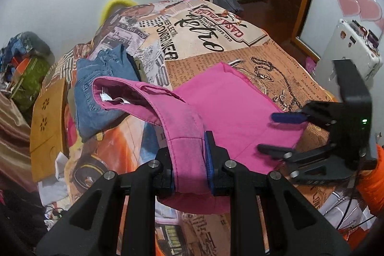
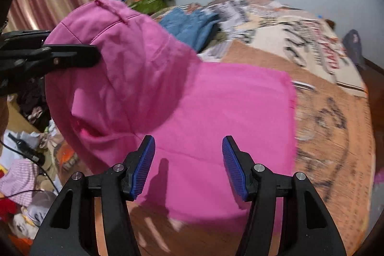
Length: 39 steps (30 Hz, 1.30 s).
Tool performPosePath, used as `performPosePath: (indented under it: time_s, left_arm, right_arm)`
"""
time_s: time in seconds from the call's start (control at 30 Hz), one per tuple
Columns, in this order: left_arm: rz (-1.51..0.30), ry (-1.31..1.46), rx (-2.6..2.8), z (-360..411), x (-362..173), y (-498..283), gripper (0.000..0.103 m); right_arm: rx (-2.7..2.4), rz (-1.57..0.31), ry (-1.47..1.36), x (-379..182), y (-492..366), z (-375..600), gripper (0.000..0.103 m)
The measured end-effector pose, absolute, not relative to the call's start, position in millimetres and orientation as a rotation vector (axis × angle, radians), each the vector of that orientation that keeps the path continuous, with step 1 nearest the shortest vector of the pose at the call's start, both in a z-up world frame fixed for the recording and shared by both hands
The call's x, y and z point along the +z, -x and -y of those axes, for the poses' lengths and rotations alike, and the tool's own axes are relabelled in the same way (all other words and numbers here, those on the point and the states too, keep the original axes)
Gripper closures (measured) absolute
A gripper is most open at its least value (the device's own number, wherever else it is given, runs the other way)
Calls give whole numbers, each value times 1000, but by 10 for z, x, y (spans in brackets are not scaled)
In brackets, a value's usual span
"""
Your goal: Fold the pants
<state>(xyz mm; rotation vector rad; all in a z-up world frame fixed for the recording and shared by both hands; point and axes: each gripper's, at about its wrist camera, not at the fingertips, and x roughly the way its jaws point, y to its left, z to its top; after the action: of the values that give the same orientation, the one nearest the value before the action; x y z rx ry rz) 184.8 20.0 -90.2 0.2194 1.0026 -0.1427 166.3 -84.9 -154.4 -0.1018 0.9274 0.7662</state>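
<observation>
Pants (image 1: 230,107) in bright pink lie partly on the bed (image 1: 283,68), their far half spread flat on the printed cover while the near, waistband end is lifted off it. At the left of the left wrist view, a folded pair of jeans (image 1: 103,88) sits on the bed just beyond the raised waistband, probably set aside so the middle stays free for folding. Moving right, the left gripper (image 1: 189,160) has its fingers nearly closed on a bunched strip of the pink cloth, pinching the waist end so it can be carried over the flat part. Farther right, the right gripper (image 1: 280,133) hovers over the flat pink cloth with its fingers about half open and nothing between them; I judge it is placed there to pin or catch the fold line.
</observation>
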Motion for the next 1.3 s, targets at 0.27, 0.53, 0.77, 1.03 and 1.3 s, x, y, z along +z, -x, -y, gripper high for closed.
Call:
performPosePath:
  time_s: [0.27,0.53,0.77,1.03,1.3]
  left_arm:
    - [-1035,-265,-194,241,-905,-2067,84]
    - [-1101,-240,-237,599,-988,-2377,84]
    - [-1151,-199,-273,860,-1222,-2578,84]
    - [-1119,-156,-329,968,-1202,-2564,47]
    - [-1016,-117,-283,579,-928,-2590,47]
  right_arm:
    - [667,-991,115,-1811,-1689,1313,49]
    - [690,-972,90,-1831,-1636,1375,46]
    - [700,-969,71,-1832,-1652,1374,46]
    - [673,-967,43,-1789,-1615,1531,46]
    - [600,-955,29,-1700,-1606,1784,46]
